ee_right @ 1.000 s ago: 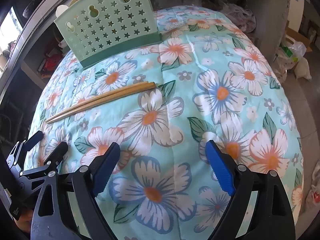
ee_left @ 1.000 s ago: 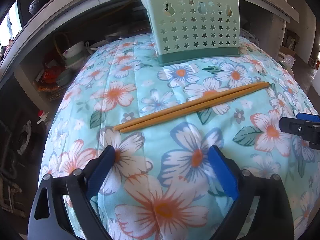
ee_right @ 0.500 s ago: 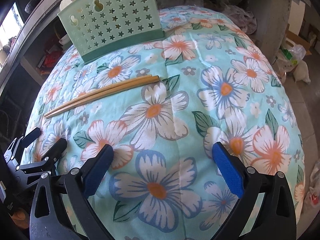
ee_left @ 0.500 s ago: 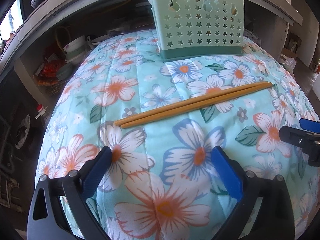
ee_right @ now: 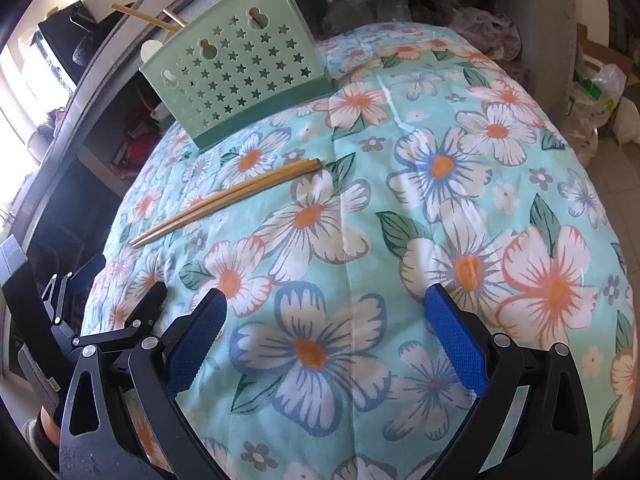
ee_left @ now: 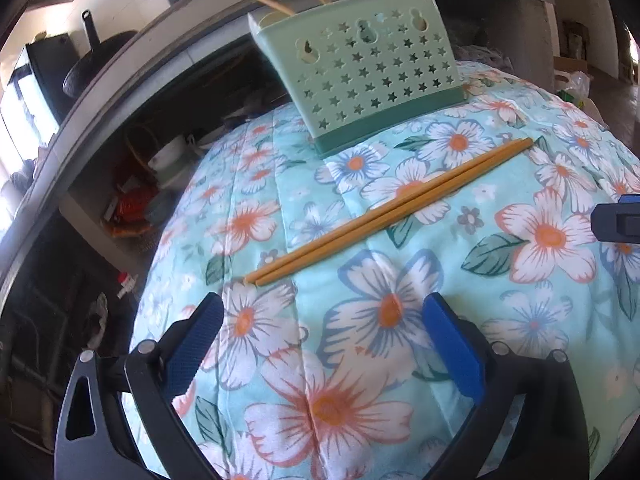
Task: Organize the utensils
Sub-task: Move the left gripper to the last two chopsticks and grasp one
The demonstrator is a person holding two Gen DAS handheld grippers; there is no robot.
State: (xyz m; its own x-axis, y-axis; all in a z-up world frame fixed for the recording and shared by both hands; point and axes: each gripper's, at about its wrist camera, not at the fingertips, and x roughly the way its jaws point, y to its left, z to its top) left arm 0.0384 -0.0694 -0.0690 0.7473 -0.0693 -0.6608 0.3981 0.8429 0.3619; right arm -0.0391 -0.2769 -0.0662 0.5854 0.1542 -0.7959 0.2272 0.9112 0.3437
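A pair of wooden chopsticks point(ee_left: 388, 210) lies side by side on the floral cloth, also in the right wrist view point(ee_right: 226, 202). Behind them stands a green star-punched utensil holder point(ee_left: 368, 76), seen too in the right wrist view point(ee_right: 236, 80), with several sticks and a spoon poking out of its top. My left gripper point(ee_left: 324, 338) is open and empty, just short of the chopsticks' near tips. My right gripper point(ee_right: 326, 334) is open and empty, further to the right and farther from them. The left gripper also shows at the left edge of the right wrist view point(ee_right: 116, 288).
The floral cloth point(ee_right: 440, 184) covers a table whose edges fall away left and right. Shelves with bowls and packets point(ee_left: 160, 176) lie behind left. Pots point(ee_left: 92, 68) sit on a counter above. Bags point(ee_right: 596, 92) lie on the floor to the right.
Both grippers have tilted and swung, so the holder and chopsticks now sit more slanted in each view. The chopsticks and holder have not moved on the cloth. Both stay open.
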